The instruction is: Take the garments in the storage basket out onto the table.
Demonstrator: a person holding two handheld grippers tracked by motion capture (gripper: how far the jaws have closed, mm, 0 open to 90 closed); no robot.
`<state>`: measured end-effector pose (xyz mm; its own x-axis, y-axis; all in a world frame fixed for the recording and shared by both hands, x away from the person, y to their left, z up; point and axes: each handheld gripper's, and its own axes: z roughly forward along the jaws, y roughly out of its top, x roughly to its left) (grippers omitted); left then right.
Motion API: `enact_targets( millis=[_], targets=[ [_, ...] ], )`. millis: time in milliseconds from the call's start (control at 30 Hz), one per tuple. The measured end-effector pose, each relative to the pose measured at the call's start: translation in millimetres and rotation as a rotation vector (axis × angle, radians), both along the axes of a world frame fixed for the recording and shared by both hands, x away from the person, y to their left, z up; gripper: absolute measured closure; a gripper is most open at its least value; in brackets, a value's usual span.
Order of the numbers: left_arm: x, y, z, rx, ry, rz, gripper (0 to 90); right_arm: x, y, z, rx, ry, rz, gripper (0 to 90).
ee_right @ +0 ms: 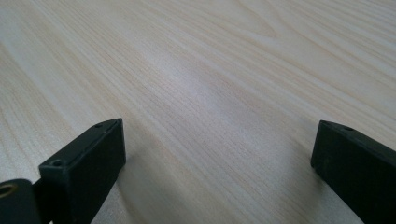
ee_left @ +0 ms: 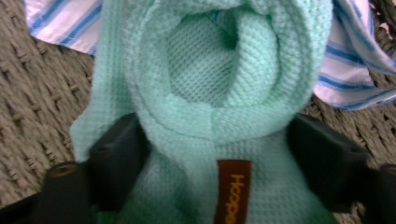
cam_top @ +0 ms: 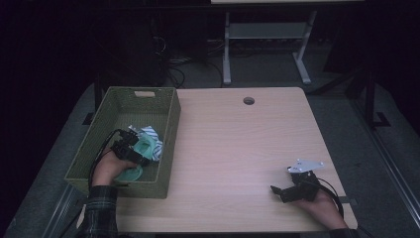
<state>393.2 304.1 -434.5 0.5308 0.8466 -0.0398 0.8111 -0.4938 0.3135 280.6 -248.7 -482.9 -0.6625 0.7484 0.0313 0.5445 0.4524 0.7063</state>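
Sitting in the woven green basket (cam_top: 168, 124): mint knit cloth (ee_left: 224, 93) w/ striped cloth (ee_left: 345, 70) behind; left hand-held gripper (ee_left: 217, 154) clamps the mint cloth, right hand-held gripper (ee_right: 217, 154) released over bare worktop (ee_right: 210, 70)

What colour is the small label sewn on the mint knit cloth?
The label is dark red with orange lettering, clearest in the left gripper view.

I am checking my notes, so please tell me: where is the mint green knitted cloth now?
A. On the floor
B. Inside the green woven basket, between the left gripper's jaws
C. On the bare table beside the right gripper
B: the mint green knitted cloth lies in the green woven basket, with the left gripper astride it.
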Motion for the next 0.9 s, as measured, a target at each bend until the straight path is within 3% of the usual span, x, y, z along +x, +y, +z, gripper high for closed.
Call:
enact_targets(
  millis=[133, 167, 233, 333, 533, 733, 800, 900],
  targets=[
    [-0.7, 0.2, 2.3, 0.036, -0.009, 0.007, 37.0, 0.0, 0.1, 0.0, 0.0, 0.0, -0.001, 2.6],
    [-0.9, 0.6, 3.5, 0.034, -0.007, 0.013, 48.0, 0.0, 0.0, 0.0, 0.0, 0.0, 0.0, 2.6],
    [-1.3, 1.6, 4.9, 0.027, 0.004, 0.016, 52.5, 0.0, 0.0, 0.0, 0.0, 0.0, 0.0, 2.6],
    [-2.0, 0.3, 6.6, 0.023, 0.015, 0.021, 67.1, 0.0, 0.0, 0.0, 0.0, 0.0, 0.0, 2.6],
    [-2.1, 2.5, 11.4, 0.0, 0.003, 0.039, 74.3, 0.1, 0.0, 0.0, 0.0, -0.001, 0.0, 2.6],
    [-4.0, 8.4, 22.3, -0.086, -0.05, 0.057, 74.8, 0.1, 0.0, 0.1, 0.0, 0.0, 0.0, 2.6],
    [-5.3, 11.5, 27.0, -0.145, -0.083, 0.065, 75.5, 0.1, 0.0, 0.0, 0.0, -0.001, 0.0, 2.6],
    [-6.0, 13.5, 29.8, -0.165, -0.1, 0.063, 75.8, 0.1, 0.0, 0.0, 0.0, 0.0, 0.0, 2.6]
  ],
)
